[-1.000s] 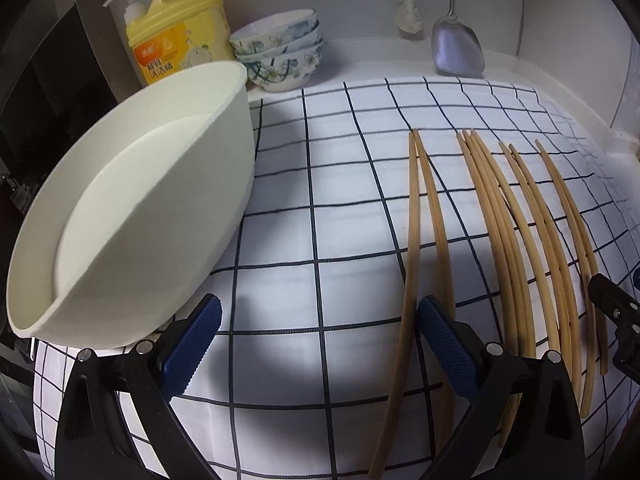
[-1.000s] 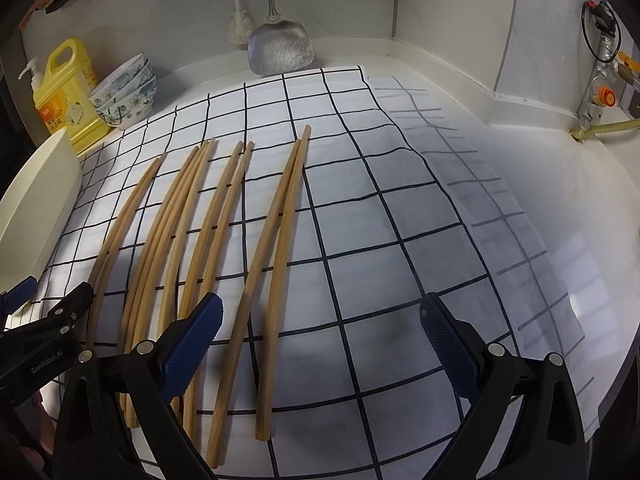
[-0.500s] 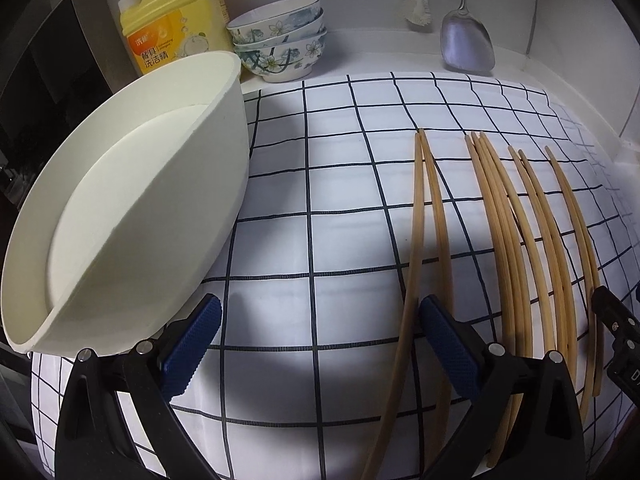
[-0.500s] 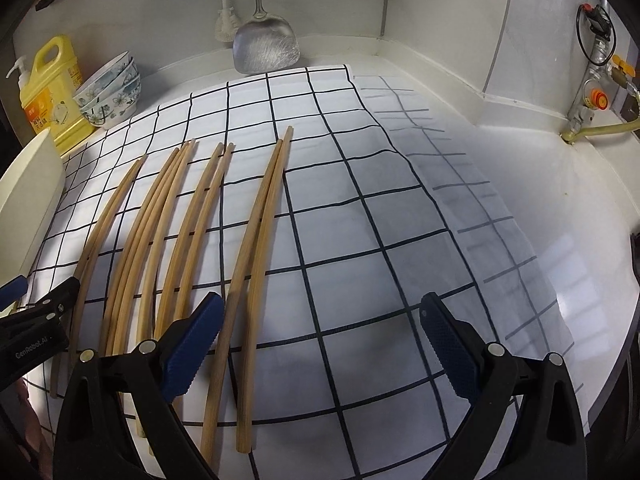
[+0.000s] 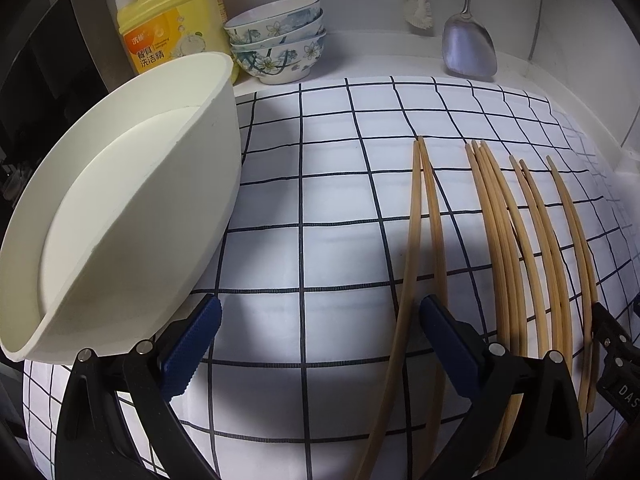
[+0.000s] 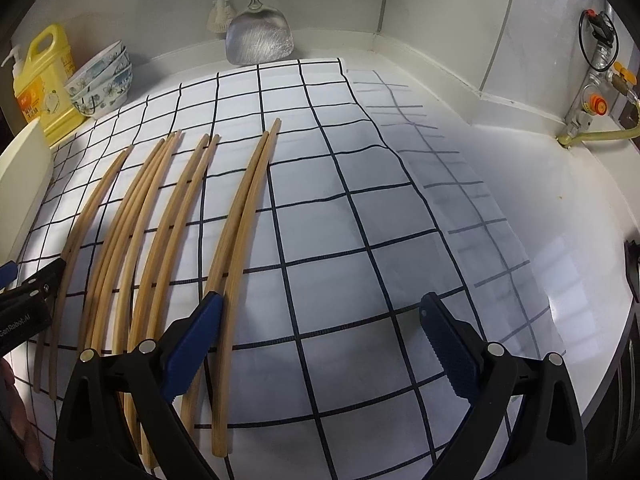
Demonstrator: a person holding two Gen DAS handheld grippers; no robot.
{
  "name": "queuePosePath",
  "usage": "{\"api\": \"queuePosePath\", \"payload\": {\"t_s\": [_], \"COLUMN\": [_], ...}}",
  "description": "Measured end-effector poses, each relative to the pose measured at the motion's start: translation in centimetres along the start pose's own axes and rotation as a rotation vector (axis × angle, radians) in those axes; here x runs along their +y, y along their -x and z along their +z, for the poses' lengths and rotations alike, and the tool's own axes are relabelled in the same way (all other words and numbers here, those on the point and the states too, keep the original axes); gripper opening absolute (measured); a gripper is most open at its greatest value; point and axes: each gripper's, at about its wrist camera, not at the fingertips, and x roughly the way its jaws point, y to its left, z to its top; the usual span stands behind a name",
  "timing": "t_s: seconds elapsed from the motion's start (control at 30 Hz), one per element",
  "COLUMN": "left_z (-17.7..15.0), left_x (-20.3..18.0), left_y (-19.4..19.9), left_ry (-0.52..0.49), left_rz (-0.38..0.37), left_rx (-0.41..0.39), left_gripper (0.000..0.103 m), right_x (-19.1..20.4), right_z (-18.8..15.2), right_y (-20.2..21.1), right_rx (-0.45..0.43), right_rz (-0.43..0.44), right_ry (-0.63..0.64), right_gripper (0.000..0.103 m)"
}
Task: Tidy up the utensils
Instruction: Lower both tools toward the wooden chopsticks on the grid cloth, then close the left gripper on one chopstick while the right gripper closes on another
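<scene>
Both of my grippers are over the checked cloth, jaws spread wide, nothing between the pads.

Left gripper: it hovers over bare cloth. The cream tub lies tilted at its 10 o'clock, mouth turned toward me. I judge it is the collecting container, tipped that way so sticks can slide in lengthwise. I cannot tell what props it.

Chopsticks: laid flat on the cloth in roughly parallel groups, tips pointing to 12 o'clock. In the left view the nearest pair runs just beside the right pad; the rest lie from 1 to 3 o'clock. Separated pairs look deliberate, so each can be pinched alone.

Right gripper: the outermost pair passes its left pad, touching or just beside it; I cannot tell which. Bare cloth from 12 to 3 o'clock.

Background, not in play: detergent bottle, stacked floral bowls, metal spatula against the back wall.

Judgement: nothing collected yet. A low, across-the-sticks pinch seems needed, since thin round sticks may roll apart.
</scene>
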Motion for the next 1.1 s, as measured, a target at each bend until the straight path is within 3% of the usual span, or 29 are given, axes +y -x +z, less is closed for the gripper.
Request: {"api": "queuePosePath", "payload": {"t_s": [0.17,0.3,0.63,0.83,0.93,1.1], "left_z": [0.4,0.4,0.9,0.9,0.9,0.7], "left_x": [-0.7,-1.1,-0.6,-1.4,-1.8,-2.7], "left_y": [0.0,0.0,-0.4,0.0,0.2,0.7], "left_ry": [-0.013,-0.017,0.017,-0.011,-0.023,-0.052], "left_rz": [0.019,0.020,-0.053,-0.104,-0.121,-0.152], "left_rx": [0.005,-0.009,-0.003,-0.008,-0.007,-0.003], "left_gripper": [0.098,0.097,0.089,0.066,0.056,0.032], "right_x": [0.1,0.3,1.2,2.3,2.9,3.6], "right_z": [0.7,1.0,1.4,1.3,1.3,1.2], "right_y": [-0.4,-0.5,-0.6,-0.2,0.0,0.1], "right_rx": [0.001,-0.008,-0.029,-0.046,-0.051,-0.054], "right_rz": [0.021,0.052,0.090,0.115,0.126,0.143], "right_ry": [0.009,0.014,0.049,0.098,0.122,0.162], "right_gripper": [0.094,0.086,0.071,0.050,0.033,0.018]}}
